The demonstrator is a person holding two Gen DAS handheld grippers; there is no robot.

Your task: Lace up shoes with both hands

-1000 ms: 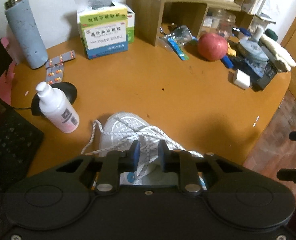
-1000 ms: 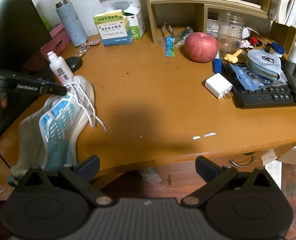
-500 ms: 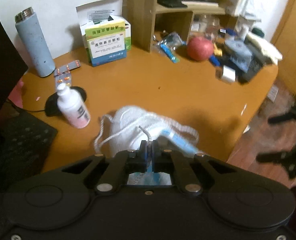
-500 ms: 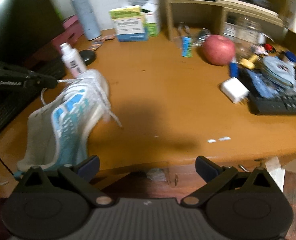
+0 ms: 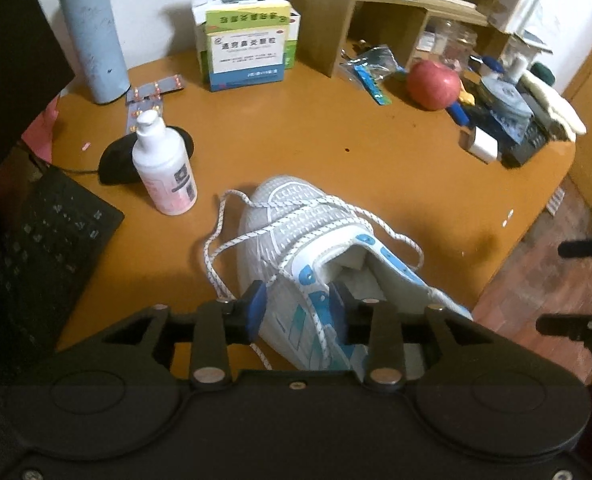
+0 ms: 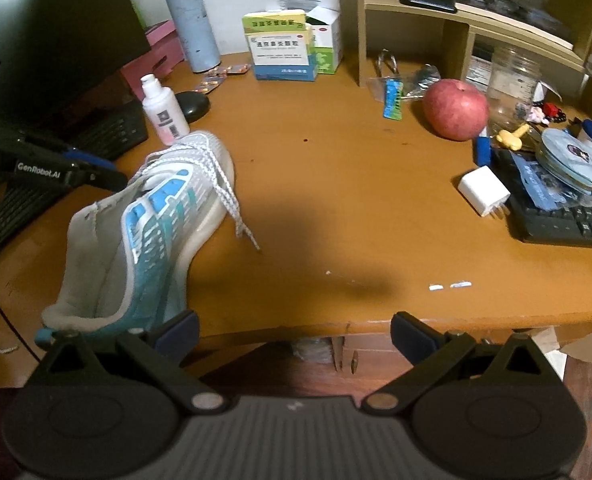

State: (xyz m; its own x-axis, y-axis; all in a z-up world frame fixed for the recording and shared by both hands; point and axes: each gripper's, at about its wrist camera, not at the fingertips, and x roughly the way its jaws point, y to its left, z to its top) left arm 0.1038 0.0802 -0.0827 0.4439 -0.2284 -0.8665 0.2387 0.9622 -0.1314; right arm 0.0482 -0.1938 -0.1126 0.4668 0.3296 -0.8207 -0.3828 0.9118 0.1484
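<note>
Only the left wrist view shows the left gripper fingers opening astride the shoe; the right gripper gapes wide, empty.

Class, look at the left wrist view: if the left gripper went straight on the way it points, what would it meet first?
Most likely the shoe: its blue-and-white side and a lace lie between the left gripper's opening jaws, though depth is unclear.

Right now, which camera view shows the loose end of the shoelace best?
The right wrist view: the lace end lies free on the desk beside the shoe. The left wrist view shows mostly lace loops over the toe.
</note>
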